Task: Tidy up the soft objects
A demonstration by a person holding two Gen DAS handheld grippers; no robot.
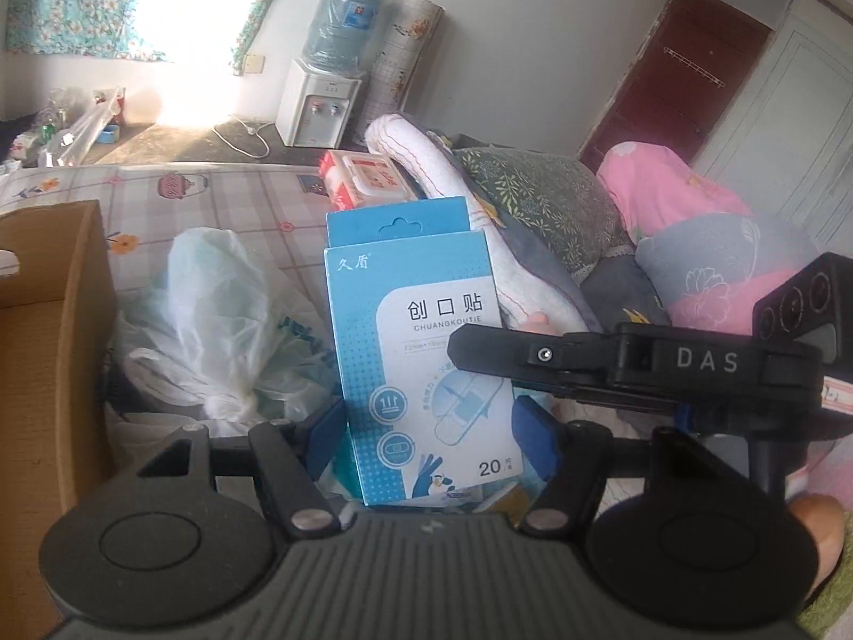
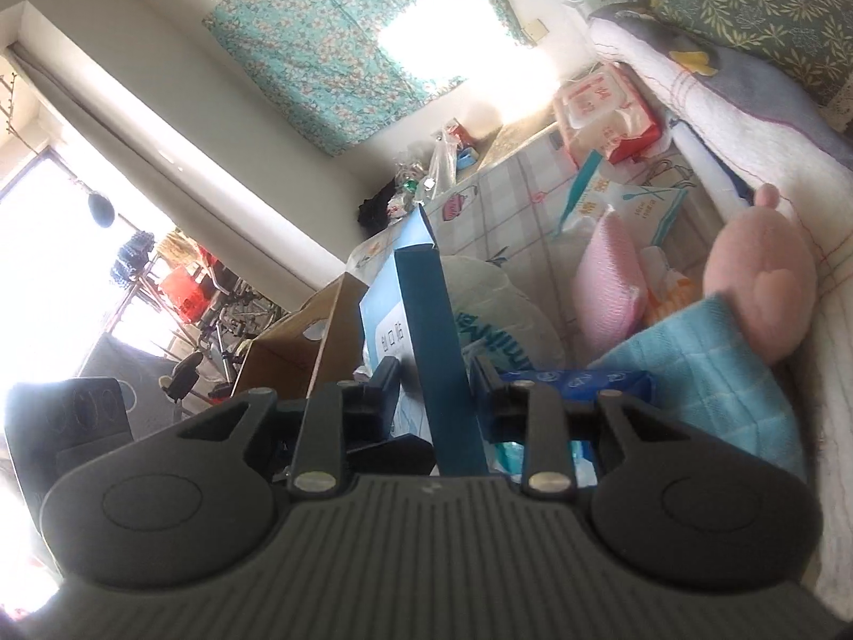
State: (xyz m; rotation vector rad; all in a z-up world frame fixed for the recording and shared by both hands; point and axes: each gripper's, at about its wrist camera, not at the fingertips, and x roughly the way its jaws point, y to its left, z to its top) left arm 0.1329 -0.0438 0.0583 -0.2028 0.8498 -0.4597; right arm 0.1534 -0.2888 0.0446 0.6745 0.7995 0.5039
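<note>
A blue bandage box (image 1: 421, 352) stands upright between my left gripper's (image 1: 434, 429) blue pads, which press its sides. My right gripper (image 2: 434, 384) comes in from the right and shows in the left wrist view (image 1: 586, 360); it is shut on the same box, seen edge-on in the right wrist view (image 2: 440, 352). Soft things lie on the bed: a pink plush toy (image 2: 757, 288), a pink sponge (image 2: 608, 277), a light blue cloth (image 2: 703, 384), a white plastic bag (image 1: 213, 320) and tissue packs (image 2: 608, 112).
An open cardboard box (image 1: 48, 352) stands at the left on the checked bed sheet (image 1: 240, 186). Folded quilts and pillows (image 1: 544, 186) are piled at the right. A water dispenser (image 1: 320, 101) stands by the far wall.
</note>
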